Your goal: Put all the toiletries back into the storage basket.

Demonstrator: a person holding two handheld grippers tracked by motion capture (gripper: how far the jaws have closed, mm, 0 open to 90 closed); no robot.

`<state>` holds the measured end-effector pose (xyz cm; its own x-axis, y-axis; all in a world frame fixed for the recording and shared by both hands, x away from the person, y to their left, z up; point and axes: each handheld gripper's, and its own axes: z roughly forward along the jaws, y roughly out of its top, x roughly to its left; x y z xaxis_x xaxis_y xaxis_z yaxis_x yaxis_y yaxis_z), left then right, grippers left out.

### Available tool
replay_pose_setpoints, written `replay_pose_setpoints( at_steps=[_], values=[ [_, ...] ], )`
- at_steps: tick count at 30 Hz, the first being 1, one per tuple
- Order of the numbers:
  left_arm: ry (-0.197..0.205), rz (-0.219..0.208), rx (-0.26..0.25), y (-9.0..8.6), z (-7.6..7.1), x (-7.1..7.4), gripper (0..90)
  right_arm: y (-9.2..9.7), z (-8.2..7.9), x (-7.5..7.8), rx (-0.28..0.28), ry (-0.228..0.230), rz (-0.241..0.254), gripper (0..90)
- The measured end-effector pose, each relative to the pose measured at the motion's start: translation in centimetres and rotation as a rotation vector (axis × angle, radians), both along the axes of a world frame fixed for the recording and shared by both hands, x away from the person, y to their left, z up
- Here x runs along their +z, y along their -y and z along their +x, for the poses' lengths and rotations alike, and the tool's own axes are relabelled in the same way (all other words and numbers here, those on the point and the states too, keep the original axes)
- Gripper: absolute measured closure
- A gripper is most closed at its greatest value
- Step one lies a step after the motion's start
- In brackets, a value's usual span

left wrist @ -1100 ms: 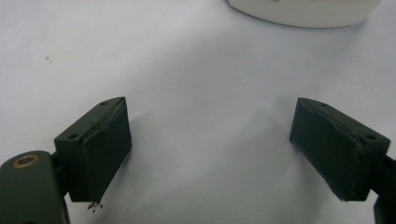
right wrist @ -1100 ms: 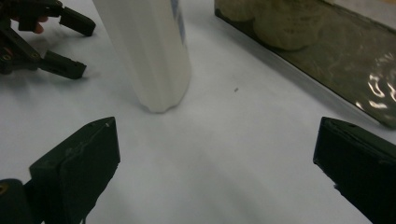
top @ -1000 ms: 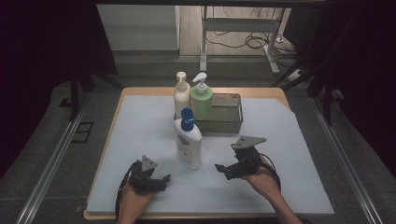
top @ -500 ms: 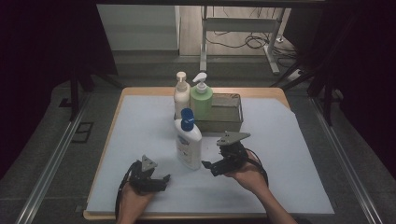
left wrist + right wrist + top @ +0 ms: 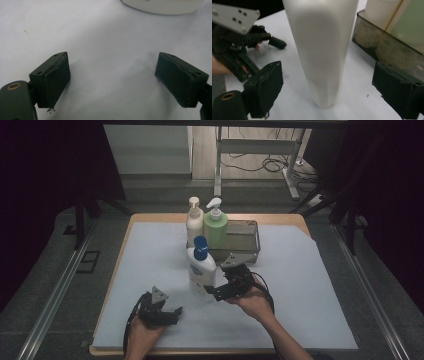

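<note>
A white bottle with a blue cap [image 5: 201, 269] stands upright on the white sheet. My right gripper [image 5: 213, 293] reaches its lower part from the right. In the right gripper view the bottle [image 5: 322, 47] stands between the two pads of this gripper [image 5: 329, 83] with a gap on each side. The jaws have just been closing a little and still stand open. My left gripper [image 5: 175, 314] rests near the front edge, left of the bottle. In the left gripper view this gripper [image 5: 112, 80] is open over bare sheet, with the bottle's base [image 5: 162, 6] ahead.
Behind the bottle, a grey mesh basket [image 5: 248, 241] holds a cream pump bottle [image 5: 194, 222] and a green pump bottle [image 5: 215, 227]. The basket's wall [image 5: 384, 51] lies close to the right jaw. The white sheet [image 5: 310, 285] covers the wooden table.
My right gripper has moved left toward the white bottle and now has it between its jaws. The left gripper has stayed where it was.
</note>
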<state>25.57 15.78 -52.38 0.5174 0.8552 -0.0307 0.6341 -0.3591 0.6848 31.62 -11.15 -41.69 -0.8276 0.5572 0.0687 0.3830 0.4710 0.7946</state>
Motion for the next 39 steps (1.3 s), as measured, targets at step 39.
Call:
replay_pose_setpoints(
  at_steps=[39],
  values=[
    [-0.001, 0.000, 0.000, 0.0, 0.0, 0.0, 12.4, -4.6, 0.9, 0.0, -0.100, 0.107, -0.009, 39.6]
  ],
)
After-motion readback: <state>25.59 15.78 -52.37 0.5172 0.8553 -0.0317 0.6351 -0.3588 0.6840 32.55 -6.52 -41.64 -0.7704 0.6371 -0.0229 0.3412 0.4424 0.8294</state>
